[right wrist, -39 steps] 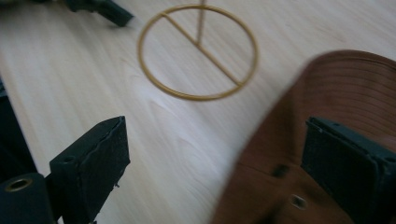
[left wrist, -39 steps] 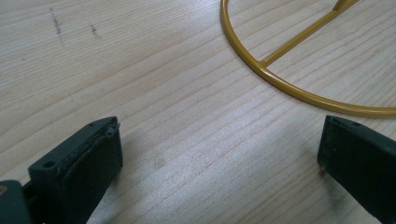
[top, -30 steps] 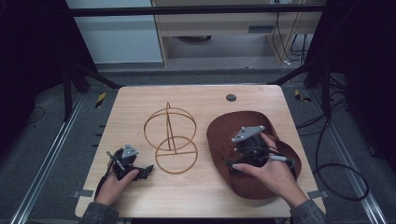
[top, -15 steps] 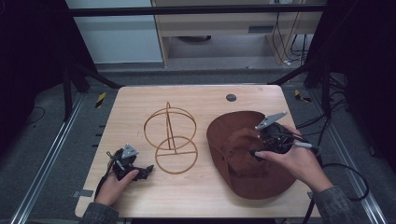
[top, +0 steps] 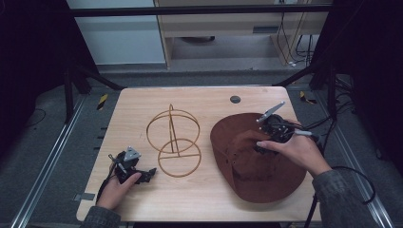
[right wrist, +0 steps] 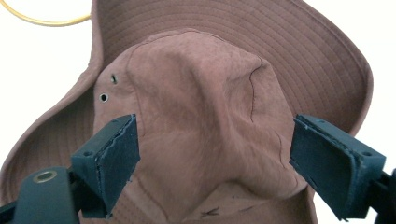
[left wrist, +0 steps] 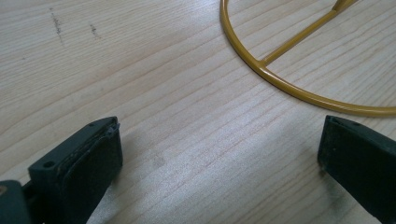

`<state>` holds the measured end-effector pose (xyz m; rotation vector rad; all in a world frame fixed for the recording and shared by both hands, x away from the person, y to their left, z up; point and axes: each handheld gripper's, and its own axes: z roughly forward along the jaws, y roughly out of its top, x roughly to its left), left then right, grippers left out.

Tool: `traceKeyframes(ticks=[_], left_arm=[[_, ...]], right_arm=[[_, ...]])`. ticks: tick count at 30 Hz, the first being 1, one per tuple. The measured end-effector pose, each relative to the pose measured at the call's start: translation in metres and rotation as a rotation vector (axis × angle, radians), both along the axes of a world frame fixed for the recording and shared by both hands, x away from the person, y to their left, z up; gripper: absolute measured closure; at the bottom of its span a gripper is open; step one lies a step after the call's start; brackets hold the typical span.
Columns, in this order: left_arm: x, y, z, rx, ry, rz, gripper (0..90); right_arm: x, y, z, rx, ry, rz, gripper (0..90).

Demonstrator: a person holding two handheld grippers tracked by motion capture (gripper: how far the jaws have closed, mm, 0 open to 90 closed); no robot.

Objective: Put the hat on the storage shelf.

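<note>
A brown wide-brimmed hat (top: pixel 256 164) lies on the right half of the wooden table (top: pixel 209 102), crown up (right wrist: pixel 196 102). My right gripper (top: pixel 266 142) hovers over its far right side, open, jaws spread to either side of the crown with nothing between them. A yellow wire stand (top: pixel 173 137), two rings joined by a post, lies on its side in the table's middle. My left gripper (top: pixel 142 175) rests low near the front left, open, just left of the stand's lower ring (left wrist: pixel 299 88).
A small dark round grommet (top: pixel 235 99) sits in the tabletop near the far edge. Cables (top: pixel 351 175) trail off the right side of the table. Bare wood lies between the left gripper and the front edge.
My right gripper has moved from the hat's middle toward its far right side and turned. The left gripper has stayed put.
</note>
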<state>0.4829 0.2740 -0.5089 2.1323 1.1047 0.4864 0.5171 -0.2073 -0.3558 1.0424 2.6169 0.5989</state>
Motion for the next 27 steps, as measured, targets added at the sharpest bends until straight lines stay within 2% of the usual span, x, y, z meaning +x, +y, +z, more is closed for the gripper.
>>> traceKeyframes(ticks=[6, 14, 18, 27], left_arm=[[0.000, 0.000, 0.000, 0.000, 0.000, 0.000, 0.0], [0.000, 0.000, 0.000, 0.000, 0.000, 0.000, 0.0], [0.000, 0.000, 0.000, 0.001, 0.000, 0.000, 0.0], [0.000, 0.000, 0.000, 0.000, 0.000, 0.000, 0.0]], right_arm=[[0.011, 0.002, -0.011, -0.011, 0.039, 0.000, 17.8], [0.017, 0.004, -0.024, -0.001, 0.079, 0.001, 16.8], [0.018, 0.006, -0.026, -0.001, 0.091, -0.001, 17.0], [0.019, 0.007, -0.030, -0.013, 0.102, 0.013, 27.0]])
